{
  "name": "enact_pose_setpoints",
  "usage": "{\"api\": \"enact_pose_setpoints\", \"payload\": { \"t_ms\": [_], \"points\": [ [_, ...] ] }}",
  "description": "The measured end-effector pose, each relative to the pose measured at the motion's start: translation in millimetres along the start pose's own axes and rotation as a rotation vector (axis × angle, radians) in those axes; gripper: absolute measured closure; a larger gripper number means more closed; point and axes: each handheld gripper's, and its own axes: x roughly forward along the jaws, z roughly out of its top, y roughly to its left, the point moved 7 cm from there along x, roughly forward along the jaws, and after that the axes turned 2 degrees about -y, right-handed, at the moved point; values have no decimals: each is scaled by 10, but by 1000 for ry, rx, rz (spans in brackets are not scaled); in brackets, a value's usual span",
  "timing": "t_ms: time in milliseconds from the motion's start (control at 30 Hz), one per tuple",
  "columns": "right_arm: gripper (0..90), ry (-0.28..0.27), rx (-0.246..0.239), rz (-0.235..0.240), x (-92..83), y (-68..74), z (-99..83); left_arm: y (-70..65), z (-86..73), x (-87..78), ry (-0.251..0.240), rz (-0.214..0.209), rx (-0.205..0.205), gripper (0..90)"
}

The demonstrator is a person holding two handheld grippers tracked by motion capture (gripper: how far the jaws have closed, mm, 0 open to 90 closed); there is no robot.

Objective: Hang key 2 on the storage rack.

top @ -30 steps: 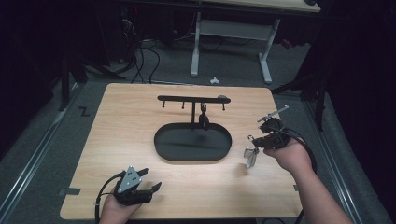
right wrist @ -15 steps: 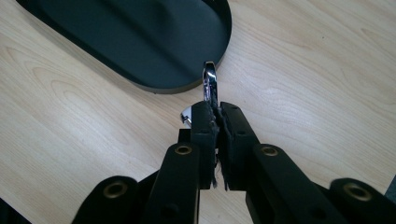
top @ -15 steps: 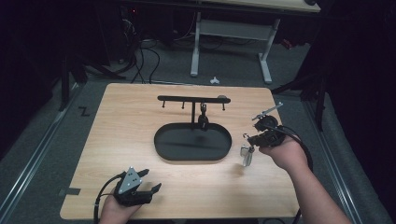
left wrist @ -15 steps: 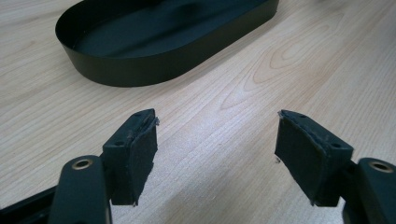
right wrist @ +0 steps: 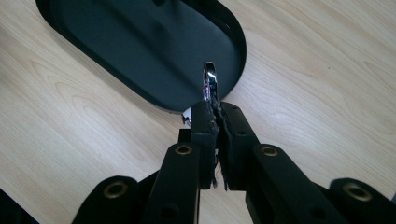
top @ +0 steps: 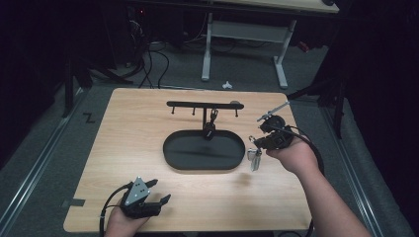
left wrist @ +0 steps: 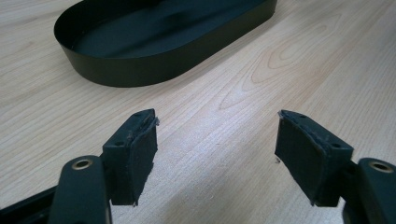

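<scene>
The right gripper (top: 257,144), jaws pinched on the metal ring of a keychain (top: 255,159), has lifted slightly and drifted from near the bench's right edge toward the black oval tray (top: 170,157), so the keychain now dangles just off the tray's right end. That suggests it is being carried to the hook rack (top: 197,104) behind the tray. The left gripper (top: 157,191), jaws spread and holding nothing, rests unmoved by the bench's near edge.

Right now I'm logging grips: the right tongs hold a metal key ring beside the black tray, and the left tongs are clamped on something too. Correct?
Not quite. The left tongs are open with nothing between them, as the left gripper view shows. The right tongs do hold the key ring beside the tray.
</scene>
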Motion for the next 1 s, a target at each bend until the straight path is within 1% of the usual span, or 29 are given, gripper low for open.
{"api": "enact_pose_setpoints", "payload": {
  "t_ms": [167, 333, 467, 533, 600, 700, 767, 933, 1000],
  "points": [
    [854, -3, -22, 4, 41, 59, 98, 4, 2, -4, -4, 3, 0, 300],
    [854, -11, -26, 9, 69, 105, 207, 7, 0, -4, -1, 2, 0, 300],
    [855, -23, -29, 11, 83, 102, 296, 4, -4, -7, -2, 2, -2, 300],
    [855, -26, -18, 13, 88, 108, 338, 3, -4, -10, -3, 2, -2, 300],
    [855, -33, -26, 11, 91, 100, 388, 3, -5, -11, -2, 3, -2, 300],
    [856, -32, -25, 11, 83, 107, 441, 5, -7, -8, -1, 3, -2, 300],
    [856, -37, -34, 5, 78, 105, 481, 7, -8, -9, 1, 2, -3, 300],
    [857, -48, -32, -3, 50, 86, 582, 13, -9, -12, 1, 3, -2, 300],
    [857, -50, -23, -2, 36, 79, 623, 13, -8, -12, 0, 1, -5, 300]
  ]
}}
